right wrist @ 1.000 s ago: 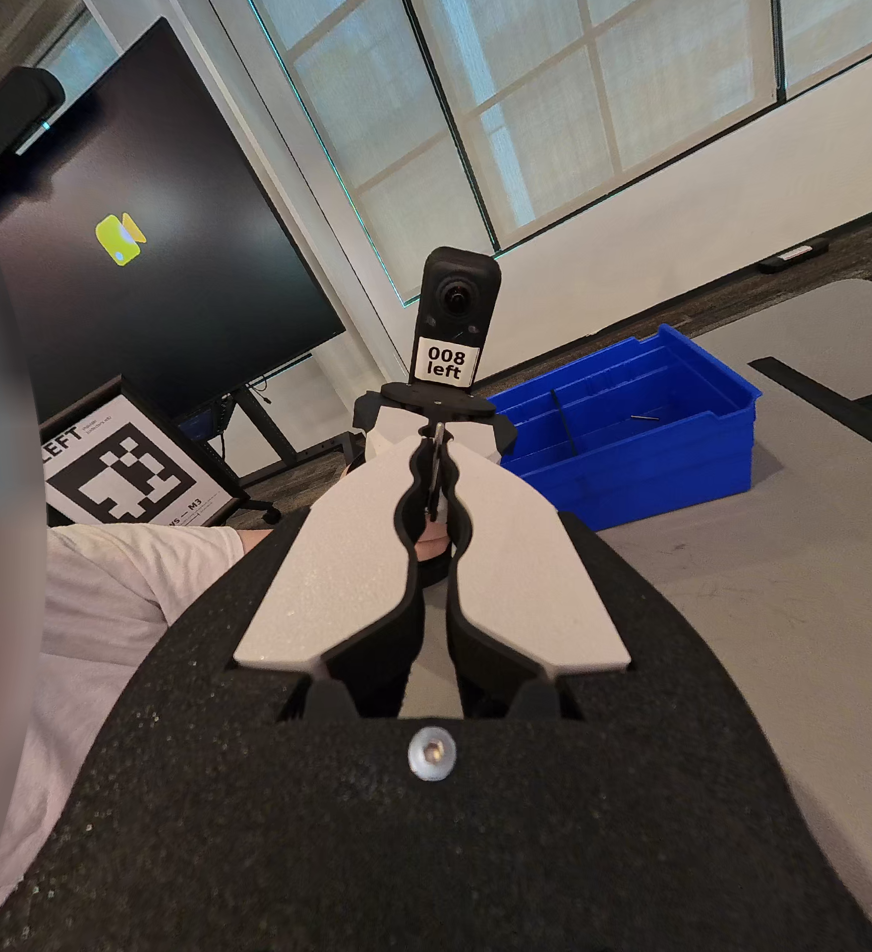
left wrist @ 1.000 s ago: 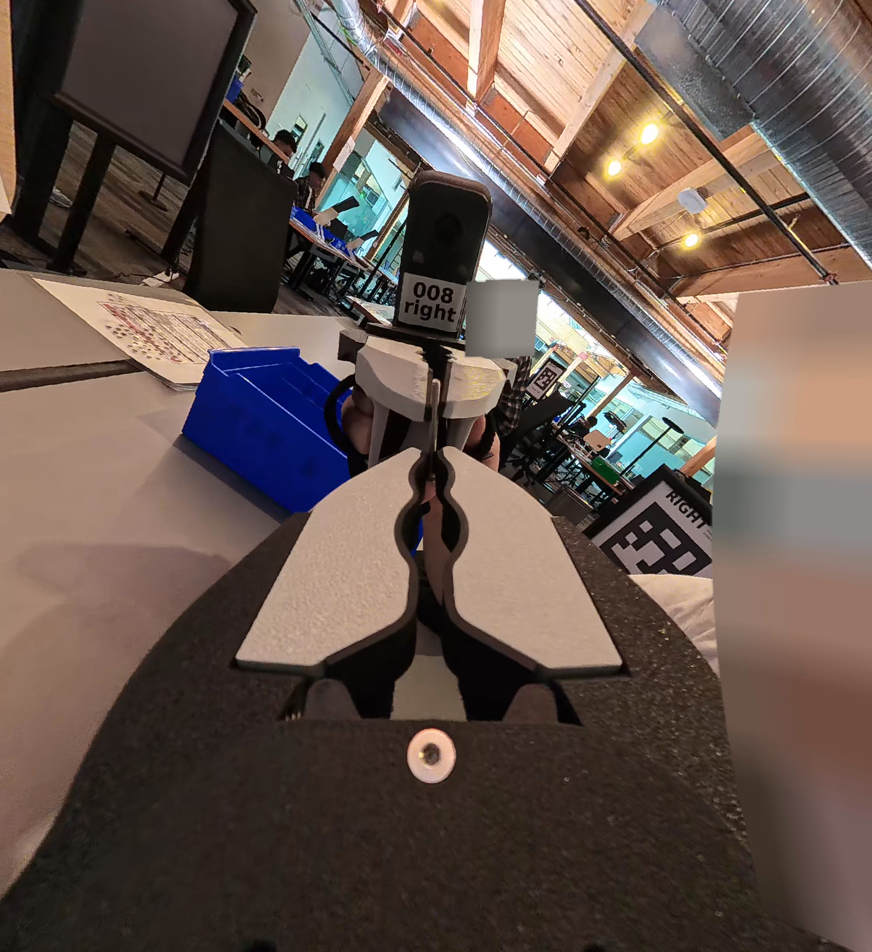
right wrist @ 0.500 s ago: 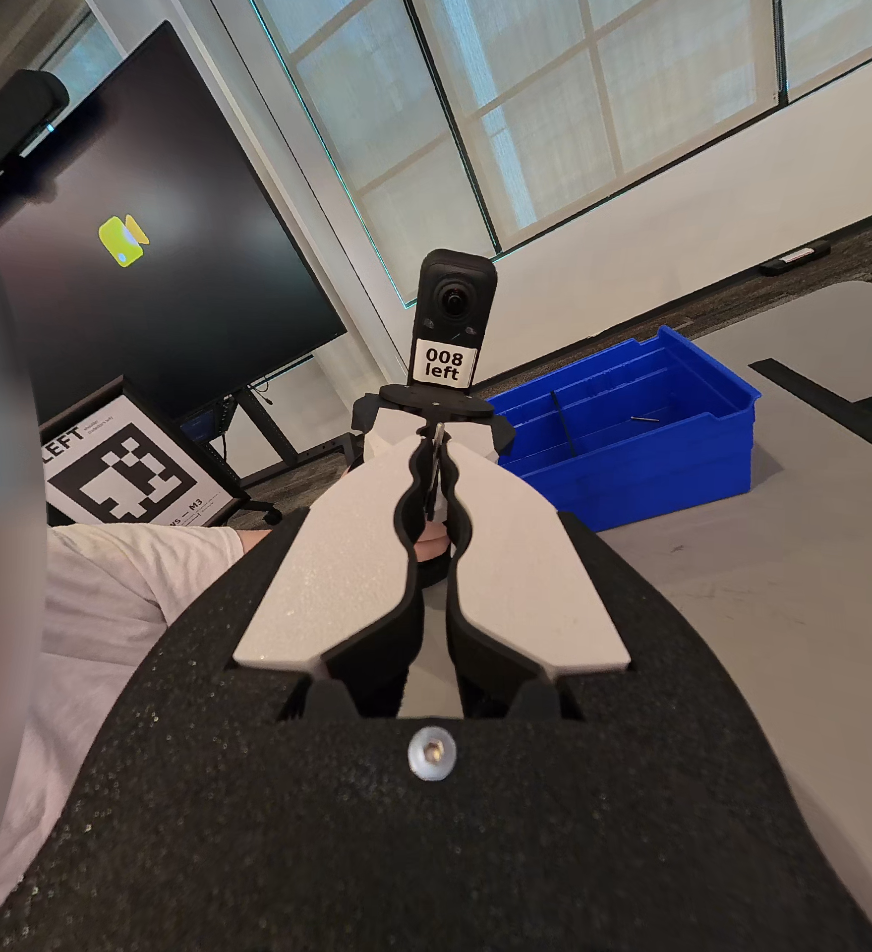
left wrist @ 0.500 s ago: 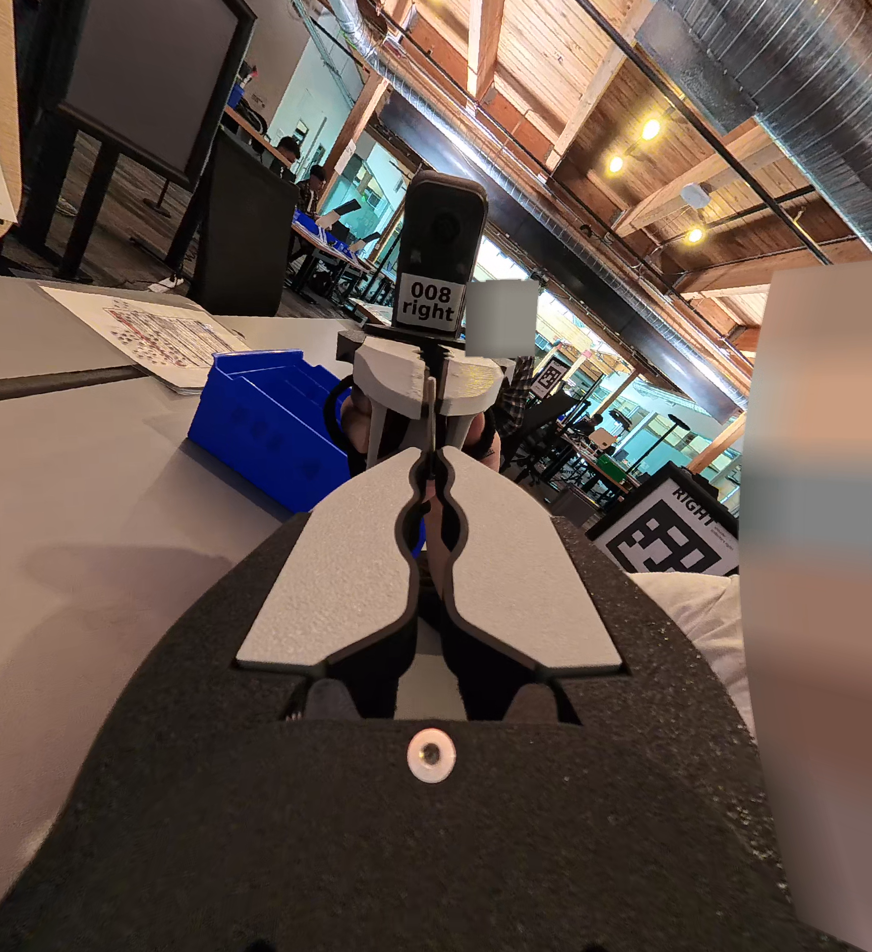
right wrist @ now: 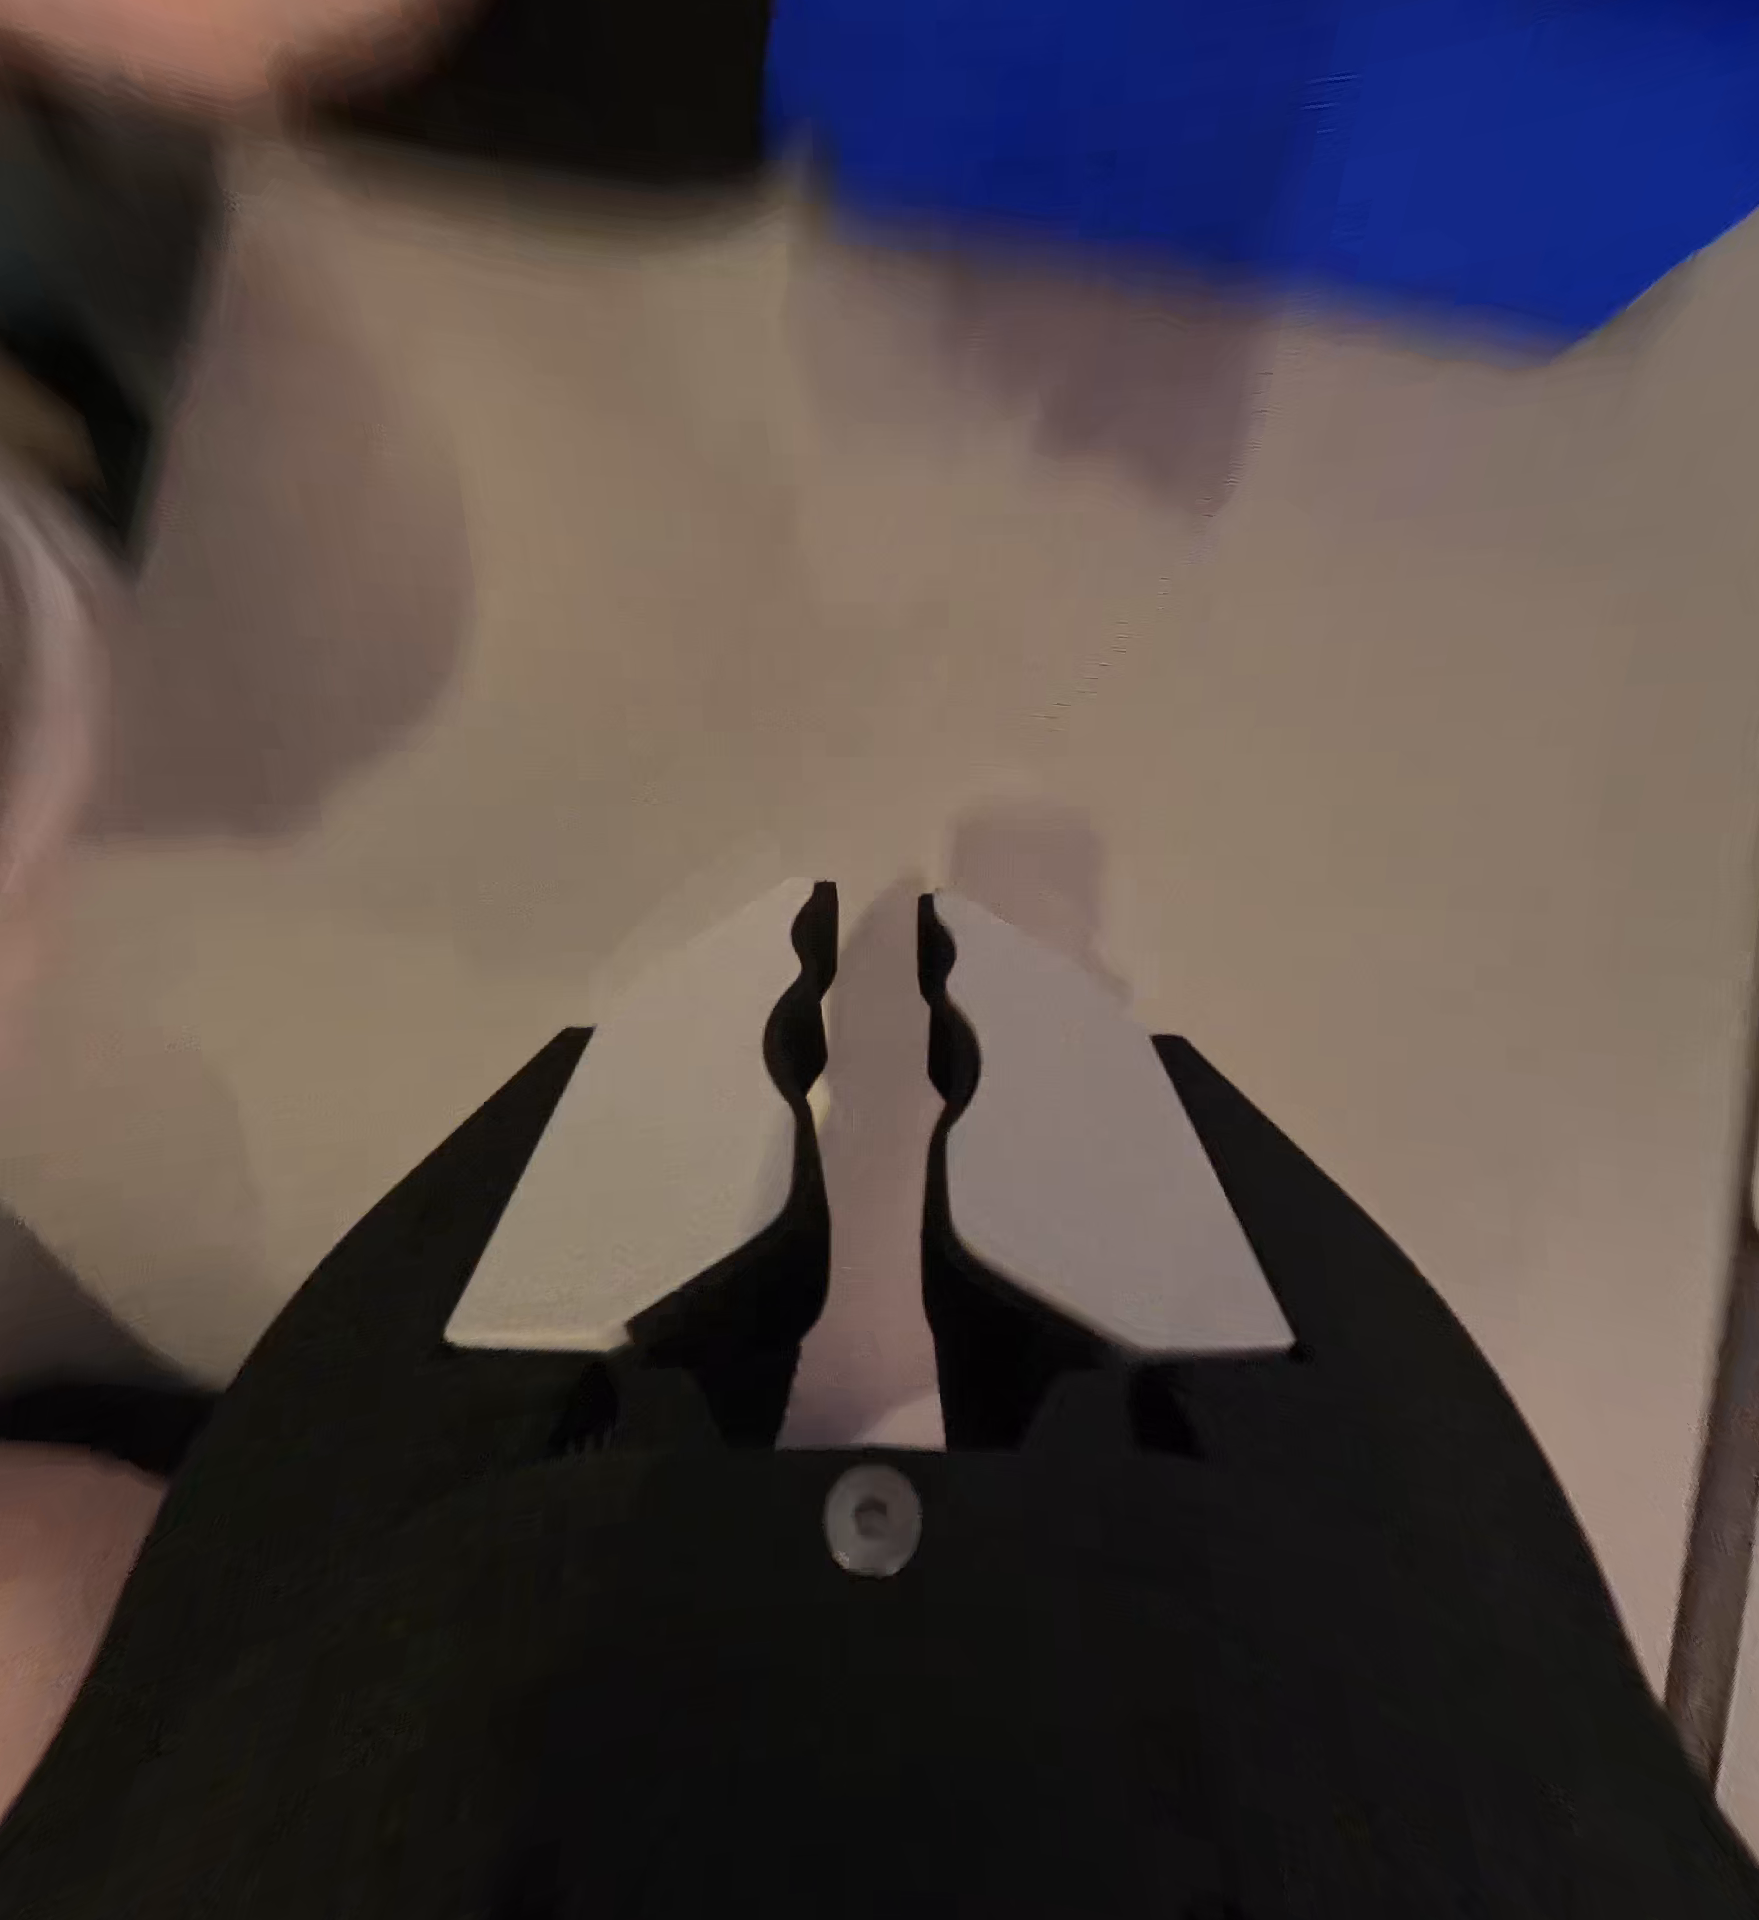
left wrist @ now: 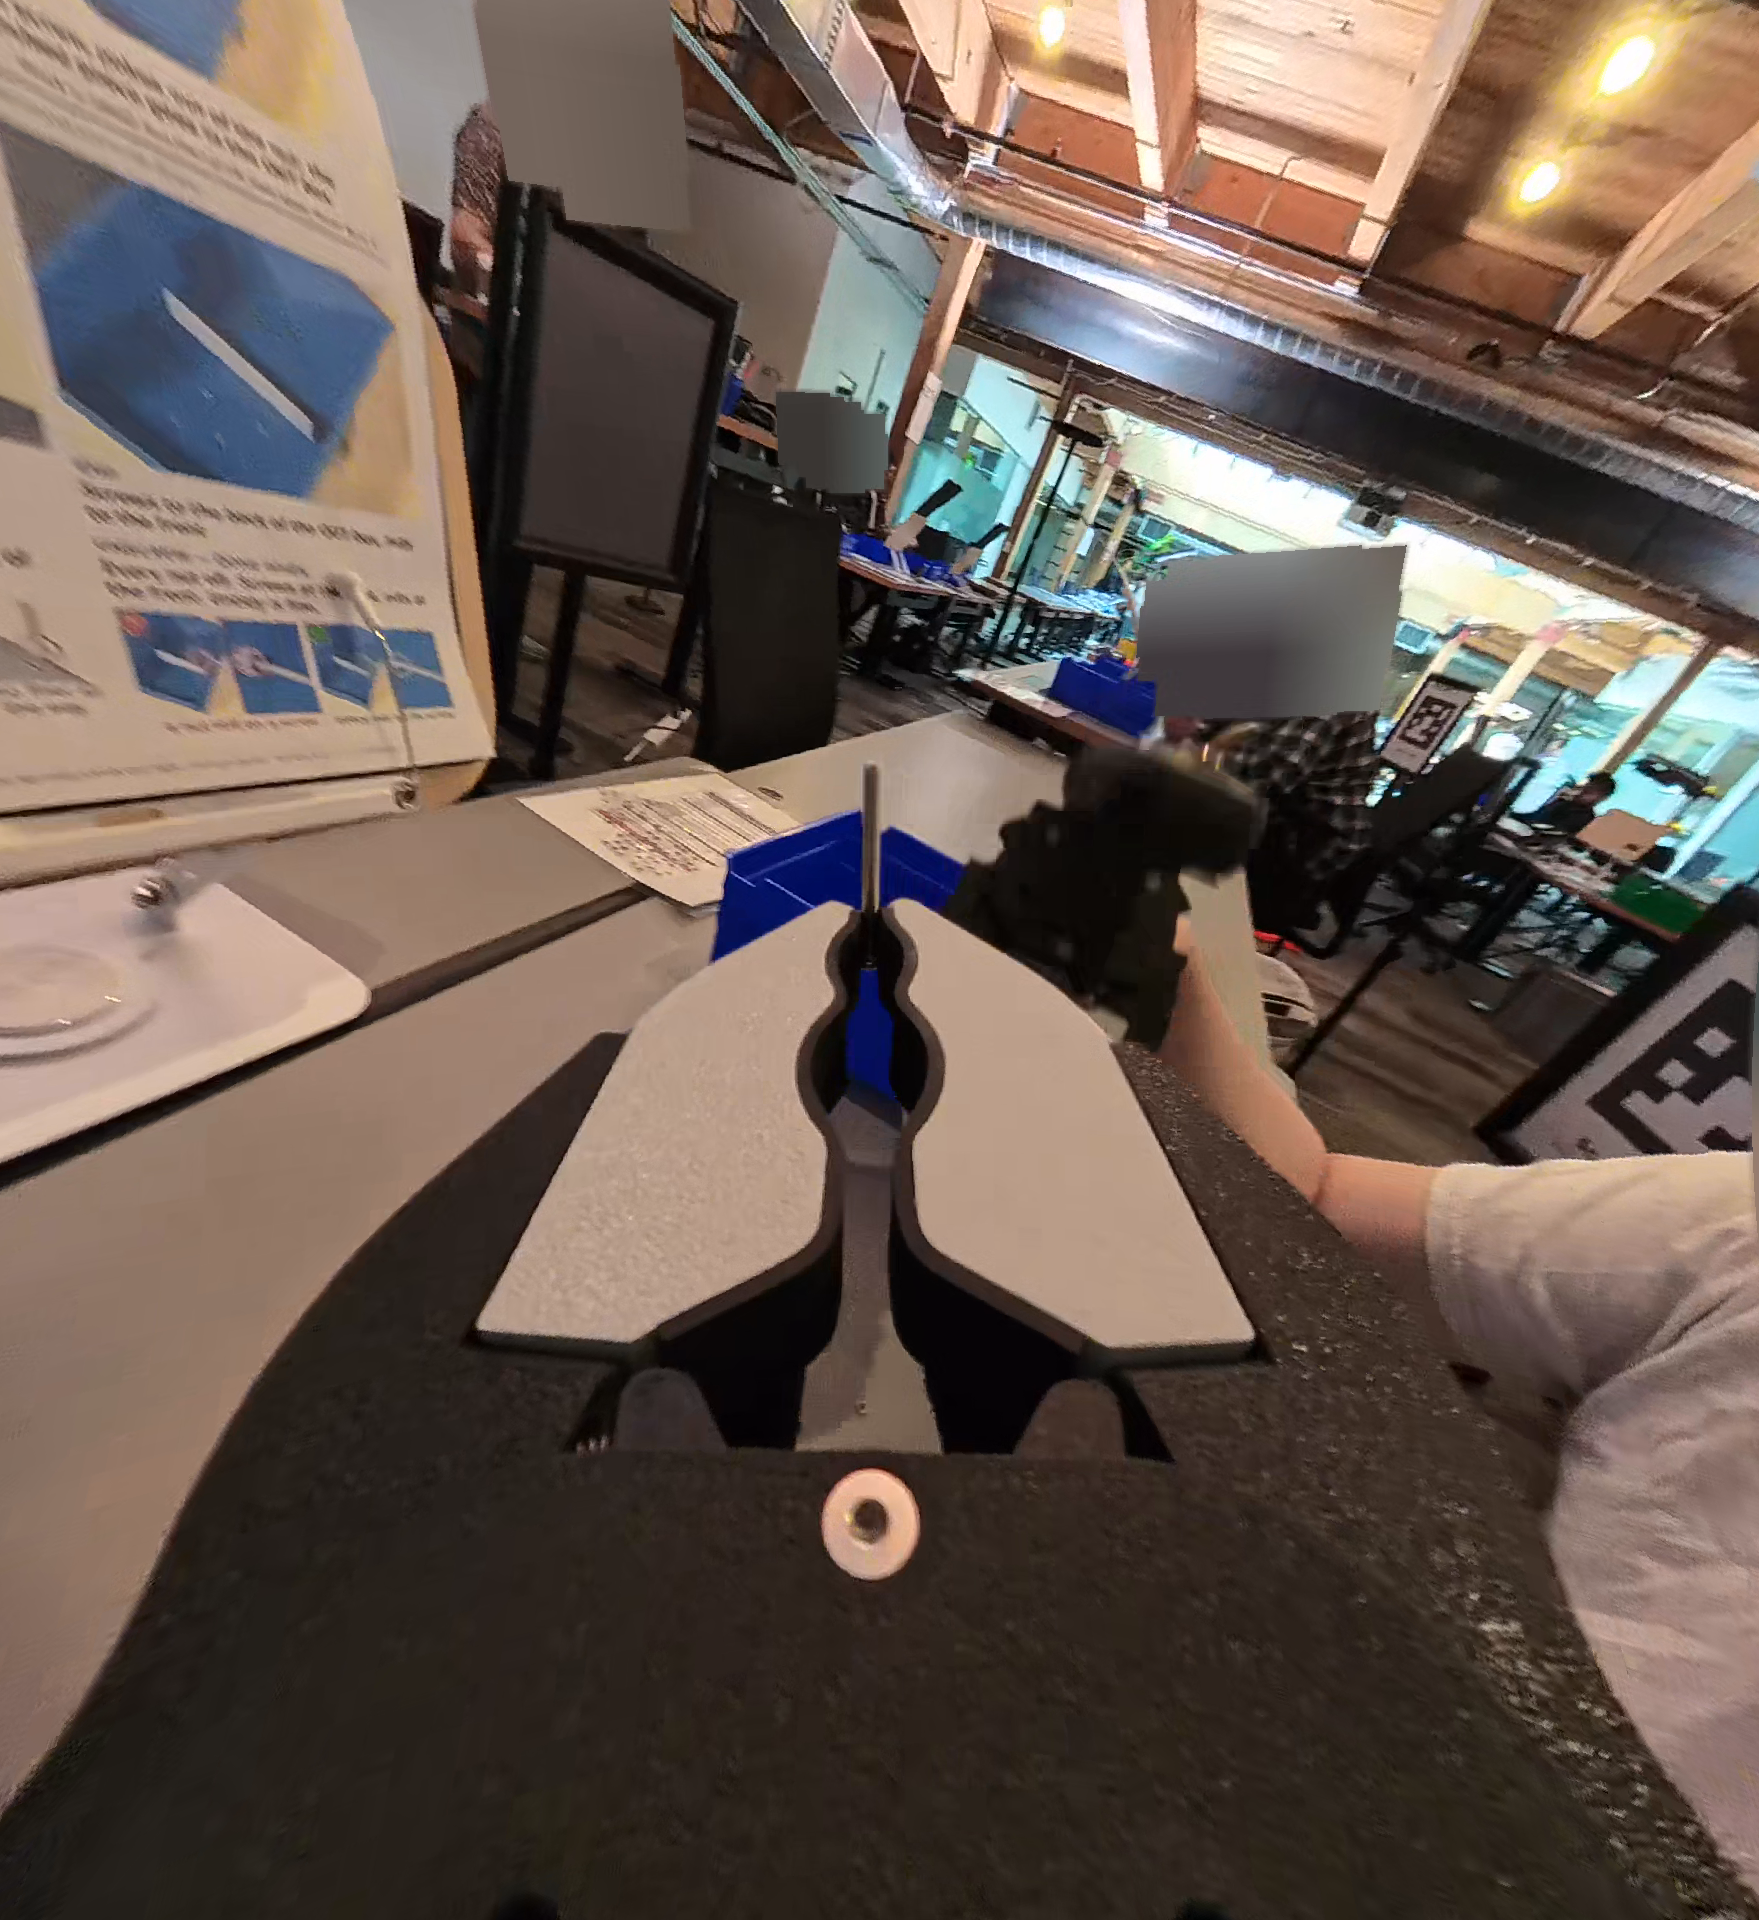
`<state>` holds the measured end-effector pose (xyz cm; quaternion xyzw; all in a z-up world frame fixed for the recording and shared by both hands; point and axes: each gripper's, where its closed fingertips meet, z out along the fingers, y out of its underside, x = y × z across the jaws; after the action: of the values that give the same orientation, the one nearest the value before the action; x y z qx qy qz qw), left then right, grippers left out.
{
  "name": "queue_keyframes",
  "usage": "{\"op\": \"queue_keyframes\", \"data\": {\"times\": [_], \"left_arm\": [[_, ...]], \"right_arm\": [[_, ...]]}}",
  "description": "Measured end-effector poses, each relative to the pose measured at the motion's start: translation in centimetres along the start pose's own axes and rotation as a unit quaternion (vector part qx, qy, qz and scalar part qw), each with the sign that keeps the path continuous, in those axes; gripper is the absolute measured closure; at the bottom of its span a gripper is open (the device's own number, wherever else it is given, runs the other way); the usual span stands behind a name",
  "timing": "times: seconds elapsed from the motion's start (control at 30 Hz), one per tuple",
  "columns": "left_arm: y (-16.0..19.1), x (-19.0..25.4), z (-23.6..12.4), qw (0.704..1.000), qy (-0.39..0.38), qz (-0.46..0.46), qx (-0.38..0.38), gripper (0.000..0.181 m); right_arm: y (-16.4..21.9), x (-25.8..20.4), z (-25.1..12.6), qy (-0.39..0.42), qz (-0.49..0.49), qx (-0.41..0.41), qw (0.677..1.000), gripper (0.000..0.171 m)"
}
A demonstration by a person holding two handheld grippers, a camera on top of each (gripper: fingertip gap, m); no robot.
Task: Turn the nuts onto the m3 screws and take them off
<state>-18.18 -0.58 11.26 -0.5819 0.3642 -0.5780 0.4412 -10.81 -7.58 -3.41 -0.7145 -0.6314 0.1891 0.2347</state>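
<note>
Clearly, in the left wrist view, the left gripper has its pale grey fingers pinched together on a thin metal screw, which stands upright out of the fingertips; its lower end is hidden between the pads, and no nut can be made out on it. Behind the screw sits a blue bin, mostly covered by the fingers. To the right, the right gripper shows only as a dark smeared shape on a bare forearm. A smooth grey table carries a white tray on the left, a printed sheet near the bin, and an instruction board propped at the far left. Beyond lie desks, a black screen on a stand and a timber ceiling with round lamps.

The right wrist view is heavily blurred. The right gripper points down at the table, its wavy-edged fingers parted by a narrow gap and seemingly holding nothing. The blue bin fills the upper right, cut off by the edge.
</note>
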Motion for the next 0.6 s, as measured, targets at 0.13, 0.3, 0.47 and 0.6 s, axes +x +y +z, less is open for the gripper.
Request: {"op": "queue_keyframes", "data": {"times": [0.13,0.3,0.47,0.6], "left_arm": [[-1.7,-0.2,-1.9,0.999,-0.030,0.037,0.015,0.180],[-2.5,0.2,-2.6,0.999,-0.022,0.042,0.021,0.180],[-2.9,0.6,-2.8,0.999,-0.011,0.040,0.024,0.180],[-2.8,0.9,-2.8,0.999,-0.004,0.042,0.018,0.180]], "right_arm": [[2.6,-0.7,4.7,-0.019,-0.037,-0.102,0.994,0.159],[5.0,-1.3,7.9,-0.030,-0.100,-0.176,0.979,0.158],[7.0,-1.9,9.4,-0.003,-0.162,-0.202,0.966,0.154],[7.0,-1.5,9.3,0.001,-0.166,-0.184,0.969,0.154]]}}
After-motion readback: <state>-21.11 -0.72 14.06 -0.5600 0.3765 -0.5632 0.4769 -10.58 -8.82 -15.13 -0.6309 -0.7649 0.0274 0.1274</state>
